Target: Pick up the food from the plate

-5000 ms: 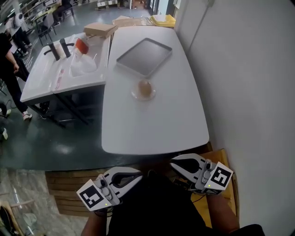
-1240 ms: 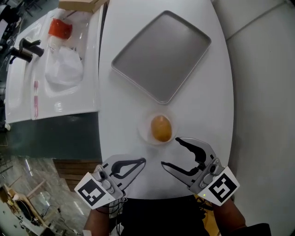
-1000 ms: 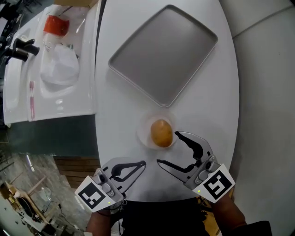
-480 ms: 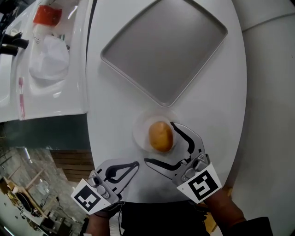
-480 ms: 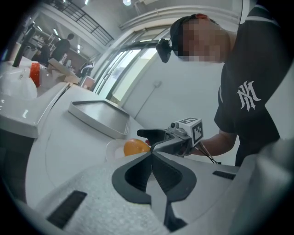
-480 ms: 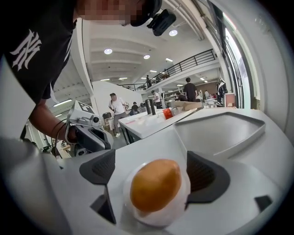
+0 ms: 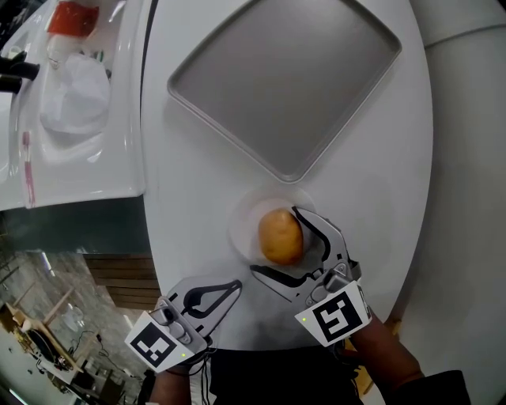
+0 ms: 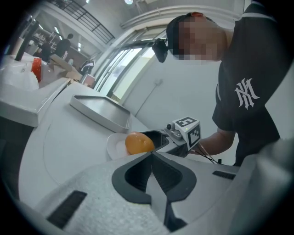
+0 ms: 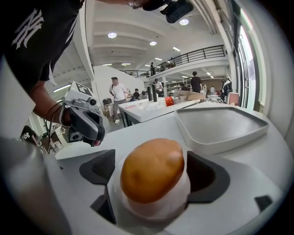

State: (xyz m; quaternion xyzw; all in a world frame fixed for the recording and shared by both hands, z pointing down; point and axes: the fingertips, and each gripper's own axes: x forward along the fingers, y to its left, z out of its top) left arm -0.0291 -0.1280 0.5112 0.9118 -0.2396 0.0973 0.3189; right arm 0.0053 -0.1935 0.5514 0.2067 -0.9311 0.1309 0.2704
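A golden-brown roll lies on a small clear plate near the front of the white table. My right gripper straddles the roll, its jaws opening wide, one finger on each side and neither pad pressing on it. In the right gripper view the roll fills the gap between the dark pads above the plate. My left gripper hovers shut over the table's front edge, left of the plate and apart from it, with nothing in it.
A grey metal tray lies just beyond the plate. To the left a second white table carries a plastic bag and a red item. A wall runs close along the right. Several people stand far off in the hall.
My right gripper has moved forward with its jaws spreading wider, from short of the plate to straddling the roll. The left gripper has hardly moved and stays shut.
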